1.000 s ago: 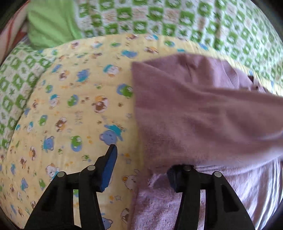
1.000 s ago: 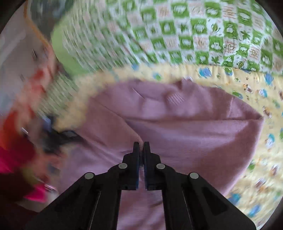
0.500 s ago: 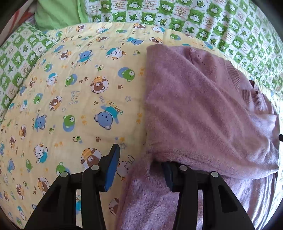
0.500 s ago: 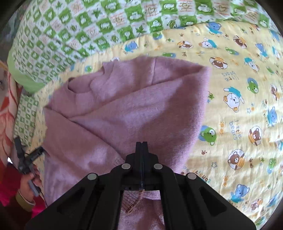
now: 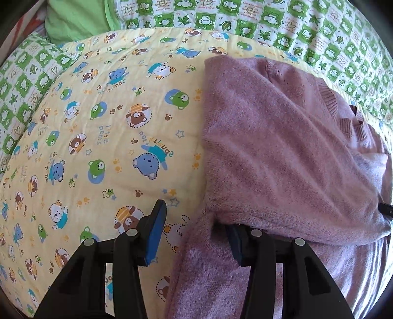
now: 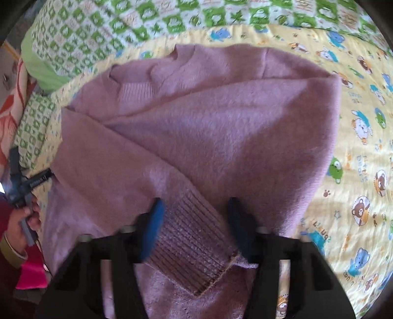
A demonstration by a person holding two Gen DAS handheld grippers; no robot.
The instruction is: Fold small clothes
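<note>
A mauve knit sweater lies on a yellow bear-print mat, with one sleeve folded across its body. My left gripper is open at the sweater's left edge; its right finger is tucked under the folded sleeve. In the right wrist view the sweater fills the middle. The ribbed cuff of the sleeve lies between the spread fingers of my right gripper, which is open.
A green-and-white checked quilt borders the mat at the back and left. A plain green pillow sits at the far left. The left hand and its gripper handle show at the left of the right wrist view.
My right gripper has opened and let go of the sleeve, whose cuff now rests on the sweater body. The left gripper stayed open at the sweater's edge.
</note>
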